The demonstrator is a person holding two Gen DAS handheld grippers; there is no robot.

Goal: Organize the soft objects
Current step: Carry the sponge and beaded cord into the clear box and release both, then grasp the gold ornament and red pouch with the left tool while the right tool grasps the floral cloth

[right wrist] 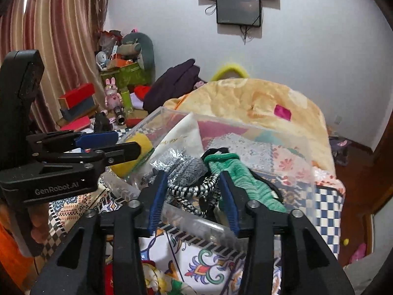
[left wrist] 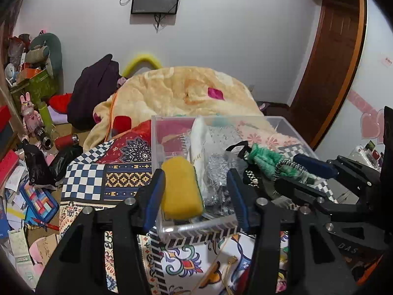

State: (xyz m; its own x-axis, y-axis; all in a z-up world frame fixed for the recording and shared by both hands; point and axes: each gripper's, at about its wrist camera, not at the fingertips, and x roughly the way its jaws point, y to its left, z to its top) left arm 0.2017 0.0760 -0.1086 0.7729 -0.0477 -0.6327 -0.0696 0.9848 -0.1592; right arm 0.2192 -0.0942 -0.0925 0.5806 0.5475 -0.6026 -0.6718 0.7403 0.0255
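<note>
A clear plastic box (left wrist: 157, 147) stands on the patterned bedspread (left wrist: 105, 177). Inside it lie a yellow sponge (left wrist: 181, 186), a white cloth (left wrist: 199, 145), silver scouring material (left wrist: 216, 169) and a green fuzzy cloth (left wrist: 267, 159) with a black-and-white cord (right wrist: 194, 189). My left gripper (left wrist: 196, 196) is open, its fingers on either side of the box's near left corner, with the sponge beside the left finger. My right gripper (right wrist: 191, 194) is open over the box's near edge, the cord between its fingers and the green cloth (right wrist: 235, 174) by its right finger.
A yellow-orange blanket (left wrist: 181, 91) is heaped behind the box. A dark garment (left wrist: 93, 93) lies at the back left. The floor at left is littered with papers, boxes (left wrist: 36, 201) and toys. A wooden door (left wrist: 334, 56) is at right.
</note>
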